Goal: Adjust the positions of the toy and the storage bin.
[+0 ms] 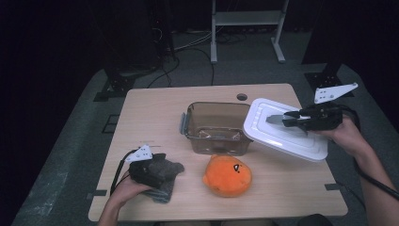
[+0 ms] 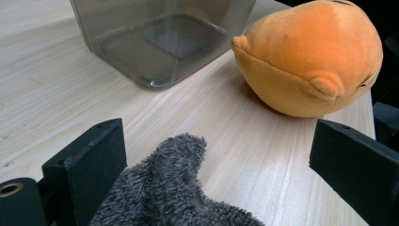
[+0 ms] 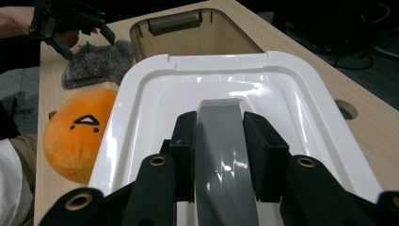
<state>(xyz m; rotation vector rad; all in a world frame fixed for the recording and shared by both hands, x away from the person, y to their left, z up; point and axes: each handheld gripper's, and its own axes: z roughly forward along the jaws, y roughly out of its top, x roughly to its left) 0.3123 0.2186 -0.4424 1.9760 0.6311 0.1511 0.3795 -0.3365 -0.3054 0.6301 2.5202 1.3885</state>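
My right gripper (image 1: 288, 119) (image 3: 223, 141) is shut on the grey handle (image 3: 220, 113) of a white rectangular lid (image 1: 287, 134) (image 3: 150, 99). The lid hangs tilted at the table's right, its left edge at the right rim of a clear brownish container (image 1: 216, 129) (image 3: 193, 33) (image 2: 160, 37). An orange plush toy (image 1: 227, 175) (image 2: 310, 56) (image 3: 80, 132) lies in front of the container. At the front left, my left gripper (image 1: 157, 170) (image 2: 221, 155) stands open over a grey fuzzy cloth (image 1: 164, 186) (image 2: 174, 193) (image 3: 96, 63). The cloth lies between the wide jaws, untouched by them.
The wooden table (image 1: 155, 113) has a small round hole (image 1: 242, 97) near its back edge. A metal frame (image 1: 247, 28) and cables stand on the dark floor behind. Bare tabletop lies left of the container.
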